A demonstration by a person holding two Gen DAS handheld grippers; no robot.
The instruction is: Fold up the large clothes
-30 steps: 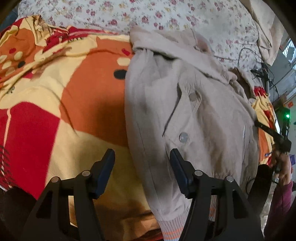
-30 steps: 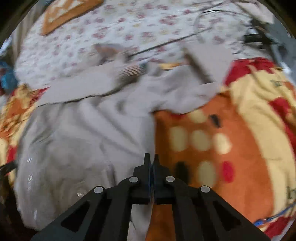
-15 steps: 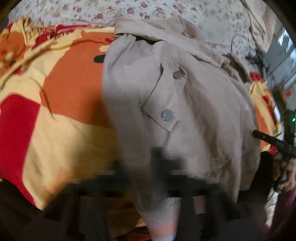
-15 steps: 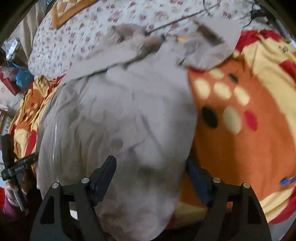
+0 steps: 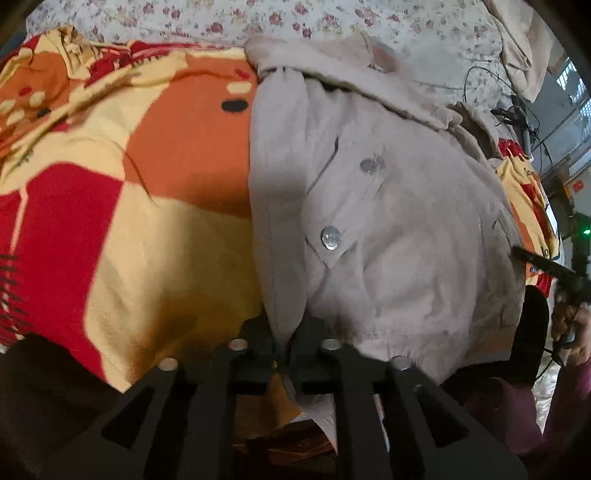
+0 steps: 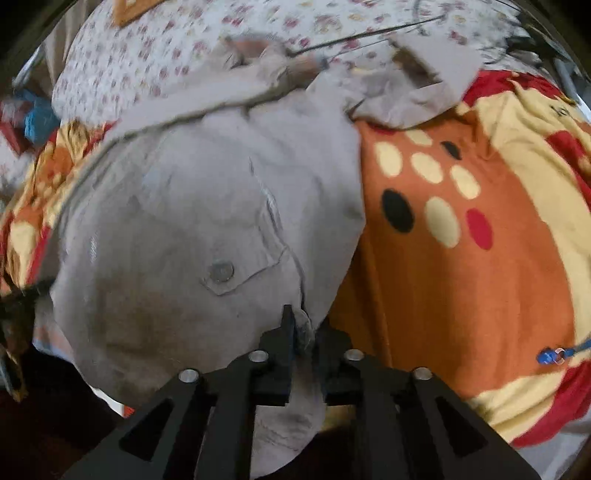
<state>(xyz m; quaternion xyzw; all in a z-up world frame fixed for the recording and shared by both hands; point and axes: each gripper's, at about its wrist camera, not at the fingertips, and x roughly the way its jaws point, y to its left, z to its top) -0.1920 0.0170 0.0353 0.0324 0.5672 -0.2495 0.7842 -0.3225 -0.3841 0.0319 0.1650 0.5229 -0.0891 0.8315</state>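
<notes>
Step in hand, by my read: both hem corners gripped, ready for the bottom-to-collar fold. Beige cotton jacket w/ metal snap buttons (image 5: 388,206) lies front-up on the orange, red & yellow fleece blanket (image 5: 110,206), collar at the far end next to the white floral sheet (image 5: 332,18), hem at the blanket's near edge.

L gripper (image 5: 284,347): tongs clamped on the jacket's left hem edge, fabric pinched between them. R gripper (image 6: 304,332): tongs clamped on the opposite hem corner, cloth bunched in the narrow gap.

Next move prob. calls for lifting both corners together, level, and carrying the hem up toward the collar; keep tension even so the pocket flaps don't bunch.

Vs 0.5 s ago: R tongs were wide apart straddling the hem, now closed on it. L gripper was a blur mid-move, now settled and shut on cloth; 1 s ago it was open. Jacket itself has barely shifted on the blanket.
</notes>
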